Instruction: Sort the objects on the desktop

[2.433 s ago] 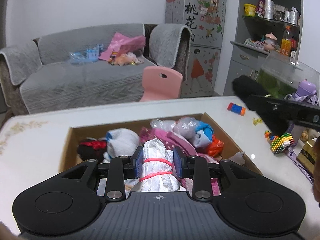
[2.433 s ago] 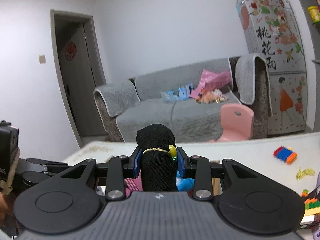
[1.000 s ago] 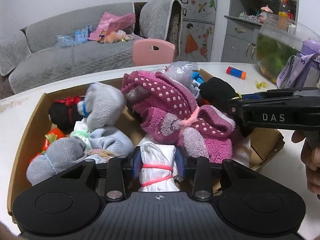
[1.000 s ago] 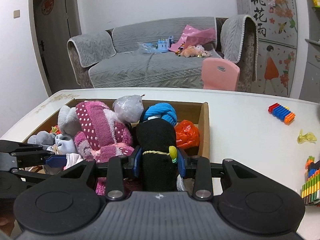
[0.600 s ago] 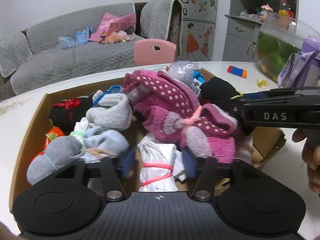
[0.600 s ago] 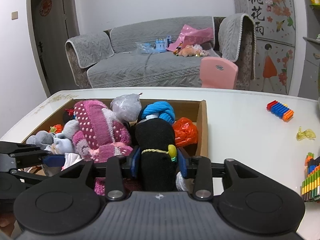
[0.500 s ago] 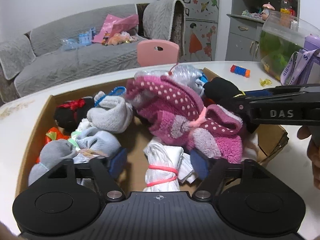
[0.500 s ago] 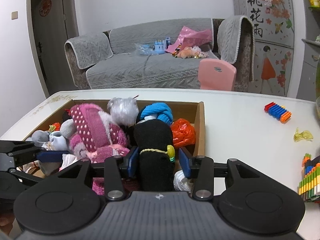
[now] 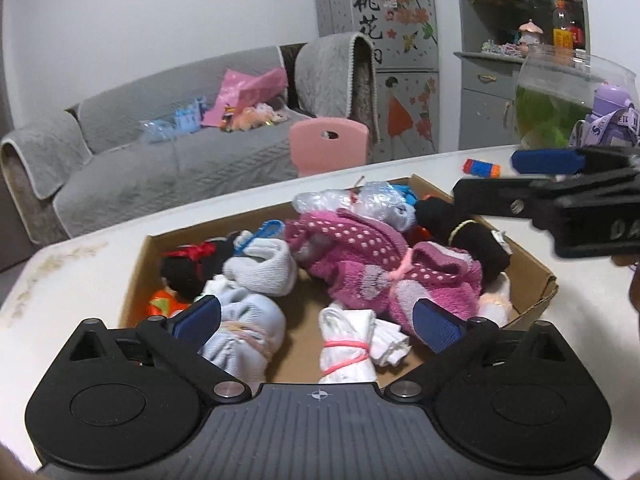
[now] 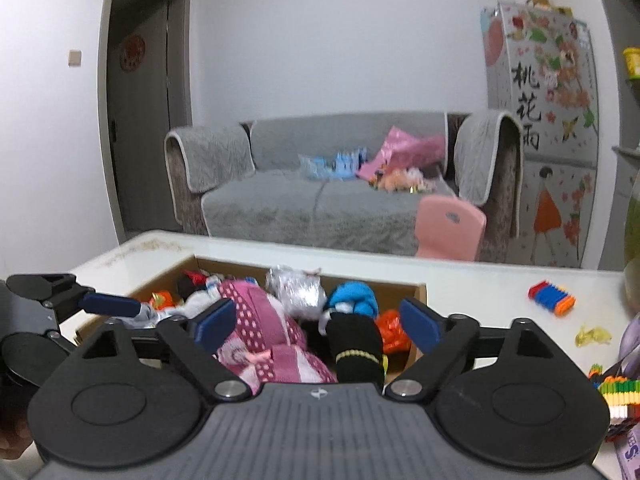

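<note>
A cardboard box (image 9: 532,270) on the white table holds several bundled socks. My left gripper (image 9: 318,322) hangs just above its near side, jaws opening wide. The white sock bundle with a pink band (image 9: 344,354) lies free in the box below them, touched by neither pad. My right gripper (image 10: 318,320) is over the box's right end, its jaws also opening. The black sock roll with a yellow band (image 10: 356,344) rests in the box between its fingers, clear of both. The right gripper's blue pad (image 9: 544,160) shows at the right of the left wrist view.
A pink dotted bundle (image 9: 360,256) fills the box's middle. On the table to the right lie a blue-orange block toy (image 10: 552,298), a yellow scrap (image 10: 594,336) and stacked coloured blocks (image 10: 616,392). A glass fish bowl (image 9: 560,108) stands far right. A pink chair (image 9: 328,148) stands behind the table.
Both grippers opened and let go. The white bundle and the black roll now lie in the box. Both grippers lifted and drew back a little.
</note>
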`<state>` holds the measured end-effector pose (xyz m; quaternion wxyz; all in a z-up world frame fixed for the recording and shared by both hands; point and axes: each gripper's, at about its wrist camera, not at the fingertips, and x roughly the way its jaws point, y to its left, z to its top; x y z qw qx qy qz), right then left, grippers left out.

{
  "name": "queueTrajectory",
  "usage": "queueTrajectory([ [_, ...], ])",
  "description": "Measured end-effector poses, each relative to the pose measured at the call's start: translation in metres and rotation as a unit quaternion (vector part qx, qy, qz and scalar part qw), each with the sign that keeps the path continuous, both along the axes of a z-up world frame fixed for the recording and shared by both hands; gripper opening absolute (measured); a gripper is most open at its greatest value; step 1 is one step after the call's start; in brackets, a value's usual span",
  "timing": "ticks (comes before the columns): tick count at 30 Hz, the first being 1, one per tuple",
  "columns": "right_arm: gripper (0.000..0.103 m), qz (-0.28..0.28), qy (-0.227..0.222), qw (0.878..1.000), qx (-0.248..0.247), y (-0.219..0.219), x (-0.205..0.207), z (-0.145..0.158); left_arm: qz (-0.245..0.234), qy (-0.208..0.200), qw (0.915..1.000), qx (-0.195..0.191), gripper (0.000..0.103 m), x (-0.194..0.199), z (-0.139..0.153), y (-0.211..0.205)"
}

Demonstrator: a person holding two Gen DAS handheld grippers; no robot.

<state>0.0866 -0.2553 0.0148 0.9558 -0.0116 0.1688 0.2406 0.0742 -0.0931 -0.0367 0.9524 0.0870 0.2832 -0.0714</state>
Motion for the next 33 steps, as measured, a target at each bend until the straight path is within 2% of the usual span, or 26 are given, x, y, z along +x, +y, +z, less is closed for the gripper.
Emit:
queueTrajectory([
  [6,0.094,-0.01,-0.018,1.0,0.014,-0.004,0.0,0.0,0.017,-0.02,0.9997,-0.003,0.103,-0.006,0.005,0.012],
  [11,0.102,-0.015,-0.029,0.999,0.018,-0.006,-0.002,0.001,0.033,-0.036,0.9988,-0.005,0.103,-0.012,0.01,0.023],
  [15,0.102,-0.016,-0.039,0.999,0.021,-0.008,-0.009,0.001,0.044,-0.036,0.9984,-0.001,0.103,-0.014,0.012,0.034],
  [22,0.102,-0.007,-0.038,0.999,0.013,-0.004,-0.013,-0.003,0.053,-0.043,0.9975,-0.017,0.103,-0.018,0.016,0.053],
  [27,0.102,-0.007,-0.04,0.999,0.011,-0.003,-0.013,-0.003,0.059,-0.052,0.9968,0.015,0.103,-0.02,0.02,0.058],
  [30,0.102,-0.008,-0.039,0.999,0.009,-0.002,-0.013,-0.003,0.071,-0.074,0.9943,0.028,0.103,-0.024,0.021,0.059],
  [33,0.102,-0.008,-0.038,0.999,0.007,-0.002,-0.013,-0.003,0.088,-0.077,0.9931,-0.005,0.103,-0.025,0.026,0.067],
])
